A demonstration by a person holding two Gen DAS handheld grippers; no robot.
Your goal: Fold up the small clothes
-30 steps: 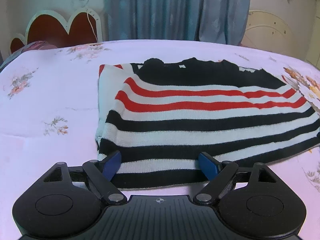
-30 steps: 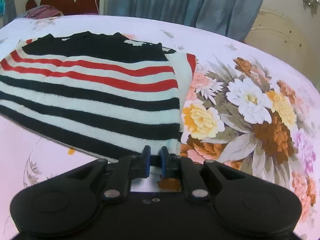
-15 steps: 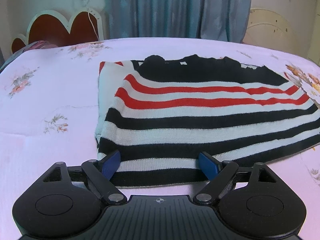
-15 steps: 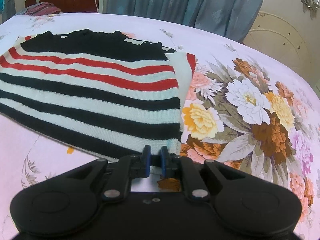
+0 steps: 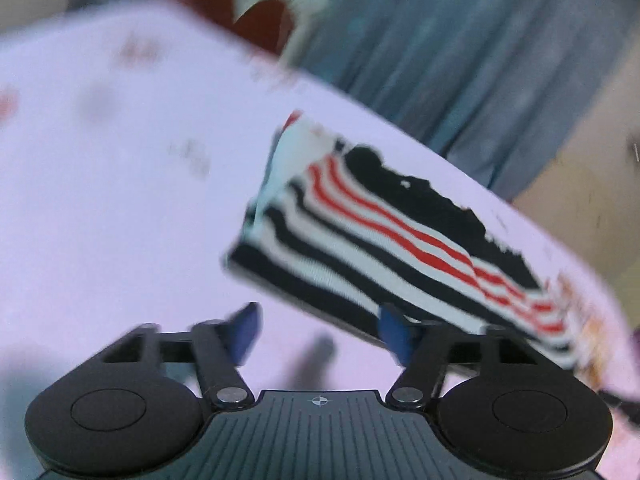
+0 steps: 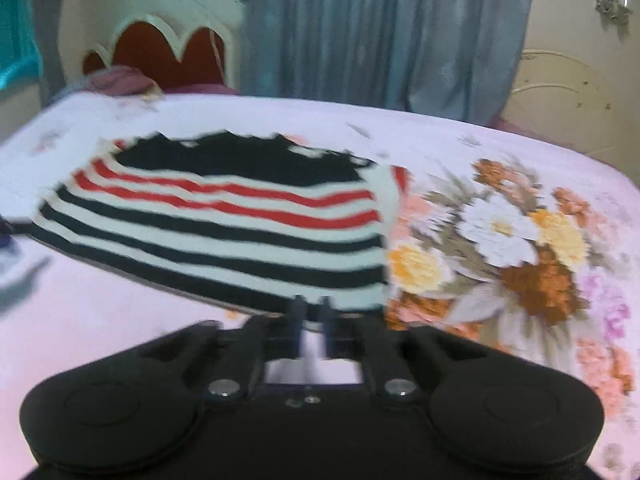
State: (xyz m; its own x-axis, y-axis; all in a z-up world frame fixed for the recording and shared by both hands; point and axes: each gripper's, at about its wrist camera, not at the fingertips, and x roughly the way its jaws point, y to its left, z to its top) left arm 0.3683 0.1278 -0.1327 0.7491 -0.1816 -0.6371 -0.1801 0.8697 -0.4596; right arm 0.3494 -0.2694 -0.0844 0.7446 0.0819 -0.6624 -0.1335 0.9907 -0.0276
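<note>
The left gripper [image 5: 320, 330] hangs tilted over the pink floral bedsheet [image 5: 120, 184], its blue-padded jaws spread but closing, with only bare sheet between them; the hem corner lies just beyond its right pad. The black, white and red striped knit sweater [image 6: 224, 232] lies flat mid-bed, sleeves tucked under. It looks soft, light and limp, likely to sag and stretch if lifted from one point, so the two hem corners seem the best holds. The right gripper [image 6: 312, 312] has its jaws pressed together at the sweater's near right hem corner; blur hides whether fabric is pinched.
</note>
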